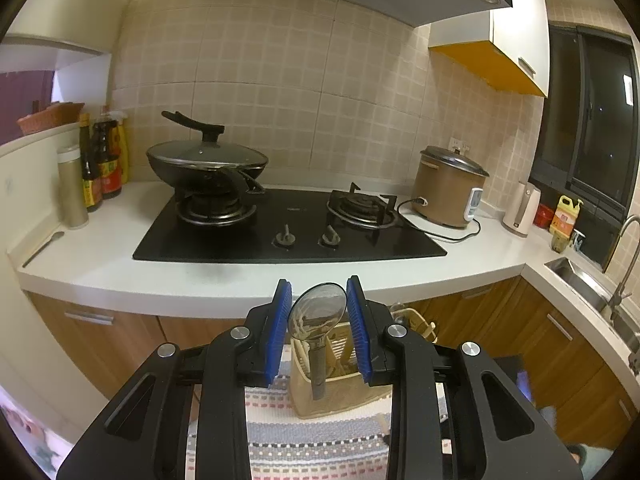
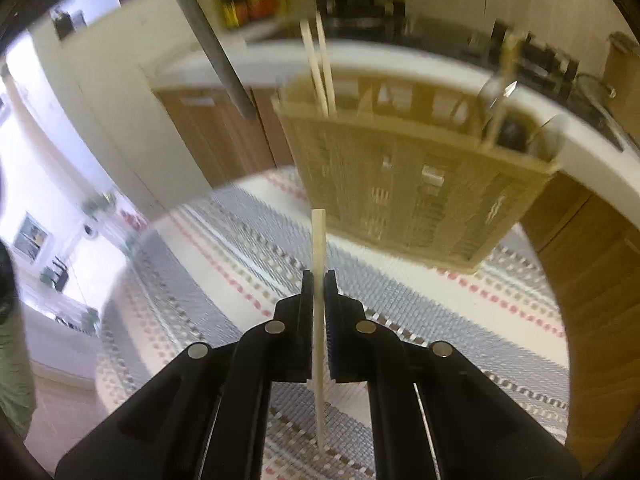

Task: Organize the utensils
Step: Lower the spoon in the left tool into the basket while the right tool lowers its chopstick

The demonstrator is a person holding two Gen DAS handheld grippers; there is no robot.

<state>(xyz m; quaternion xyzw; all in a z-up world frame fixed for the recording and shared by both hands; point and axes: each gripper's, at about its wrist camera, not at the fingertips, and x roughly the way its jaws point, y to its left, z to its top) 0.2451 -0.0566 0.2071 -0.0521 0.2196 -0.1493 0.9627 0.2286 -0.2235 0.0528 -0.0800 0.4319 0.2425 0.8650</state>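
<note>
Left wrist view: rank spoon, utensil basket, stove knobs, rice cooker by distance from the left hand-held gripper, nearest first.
1. Spoon, between the left hand-held gripper pads.
2. Utensil basket, just beyond, on the striped mat.
3. Stove knobs, centre of the counter.
4. Rice cooker, far right against the wall.

You're over a table (image 1: 320,448) covered with a woven cloth (image 2: 248,264) striped grey, white and pink. Directly on that cloth stands one beige slatted utensil holder (image 2: 420,192), with chopsticks (image 2: 320,72) upright in its left compartment.
</note>
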